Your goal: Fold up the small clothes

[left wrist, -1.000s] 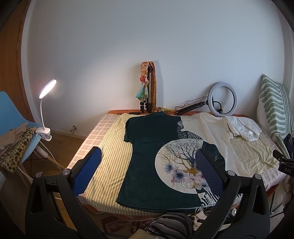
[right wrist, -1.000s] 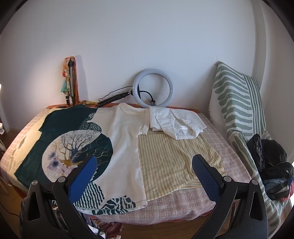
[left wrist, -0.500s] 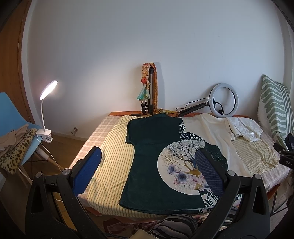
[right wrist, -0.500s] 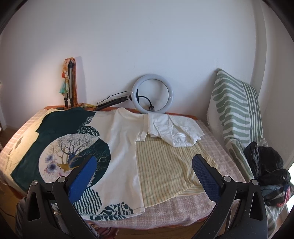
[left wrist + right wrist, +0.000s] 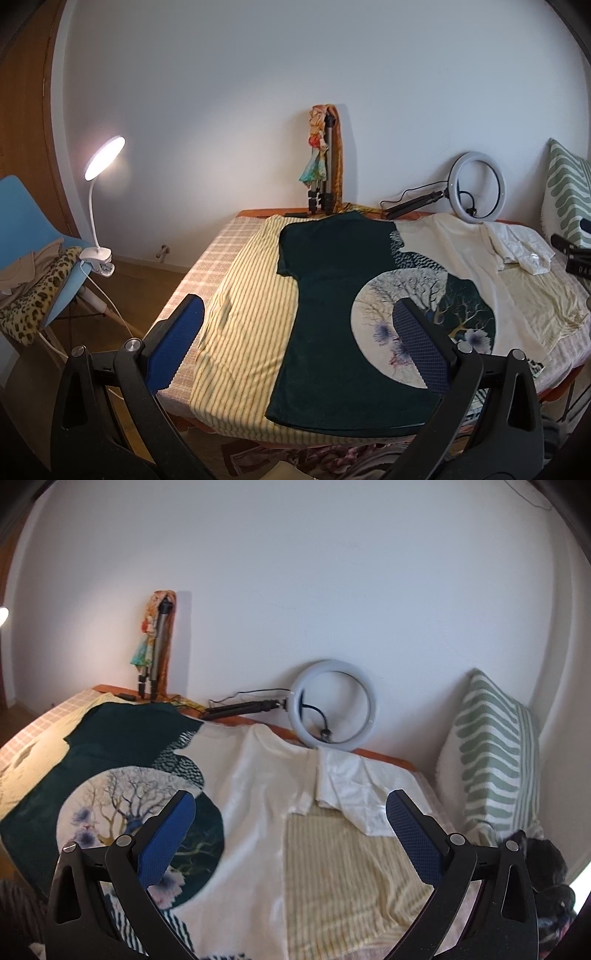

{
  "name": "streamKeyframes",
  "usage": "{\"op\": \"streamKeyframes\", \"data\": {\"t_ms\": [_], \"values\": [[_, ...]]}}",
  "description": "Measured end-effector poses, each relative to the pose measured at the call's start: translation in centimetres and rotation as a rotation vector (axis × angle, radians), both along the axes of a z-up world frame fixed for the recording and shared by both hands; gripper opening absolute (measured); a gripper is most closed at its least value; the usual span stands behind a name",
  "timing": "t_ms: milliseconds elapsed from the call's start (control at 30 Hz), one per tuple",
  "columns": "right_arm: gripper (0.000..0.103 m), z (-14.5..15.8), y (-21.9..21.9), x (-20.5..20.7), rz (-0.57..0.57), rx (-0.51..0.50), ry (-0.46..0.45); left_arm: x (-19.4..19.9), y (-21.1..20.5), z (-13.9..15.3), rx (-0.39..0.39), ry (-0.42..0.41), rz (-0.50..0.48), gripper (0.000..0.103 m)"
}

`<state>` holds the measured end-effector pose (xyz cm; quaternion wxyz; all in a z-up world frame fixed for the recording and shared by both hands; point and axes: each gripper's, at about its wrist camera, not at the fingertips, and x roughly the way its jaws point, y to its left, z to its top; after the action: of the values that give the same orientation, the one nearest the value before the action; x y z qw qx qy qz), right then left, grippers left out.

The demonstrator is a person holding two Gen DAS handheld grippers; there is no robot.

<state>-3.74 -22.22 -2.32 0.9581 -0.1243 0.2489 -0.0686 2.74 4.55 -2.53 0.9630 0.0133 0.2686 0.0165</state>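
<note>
Approach step, nothing gripped yet: left gripper (image 5: 299,341) and right gripper (image 5: 291,840) both hang spread wide above the bed's near edge, where the dark green printed t-shirt (image 5: 332,295) lies flat; next they must go down & pinch its hem corners

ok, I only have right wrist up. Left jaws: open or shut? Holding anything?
Observer: The left gripper has its jaws wide open, with nothing between them.
Operator: What's ahead of it?
Observer: The dark green tee. On that side its bottom hem lies flat, right at the near edge of the bed.
Operator: Anything left of the bed?
Observer: A blue chair, with a lit clip lamp clamped to its edge and leopard-print fabric on the seat.
</note>
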Motion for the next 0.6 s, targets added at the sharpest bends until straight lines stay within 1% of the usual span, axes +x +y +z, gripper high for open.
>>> {"op": "streamKeyframes", "data": {"t_ms": [100, 167, 333, 467, 500, 567, 600], "values": [[0.102, -0.1, 1.1, 2.1, 0.048, 0.022, 0.008, 0.5, 0.9, -1.2, 0.013, 0.009, 0.013, 0.103], [0.102, -0.2, 2.3, 3.8, 0.075, 0.017, 0.016, 0.9, 1.5, -2.1, 0.011, 0.017, 0.022, 0.103], [0.102, -0.2, 5.5, 8.1, 0.156, 0.003, 0.041, 2.1, 3.7, -5.1, -0.034, 0.062, 0.041, 0.103], [0.102, 0.1, 8.5, 11.4, 0.234, 0.036, 0.094, 2.6, 5.1, -7.9, -0.069, 0.106, 0.037, 0.097], [0.102, 0.1, 9.4, 12.3, 0.255, 0.049, 0.114, 2.7, 5.4, -8.6, -0.080, 0.119, 0.029, 0.095], [0.102, -0.1, 11.3, 14.1, 0.285, 0.074, 0.152, 2.8, 5.9, -10.0, -0.107, 0.152, 0.012, 0.085], [0.102, -0.3, 12.2, 15.0, 0.301, 0.085, 0.174, 2.8, 6.1, -10.6, -0.120, 0.167, 0.005, 0.083]]}}
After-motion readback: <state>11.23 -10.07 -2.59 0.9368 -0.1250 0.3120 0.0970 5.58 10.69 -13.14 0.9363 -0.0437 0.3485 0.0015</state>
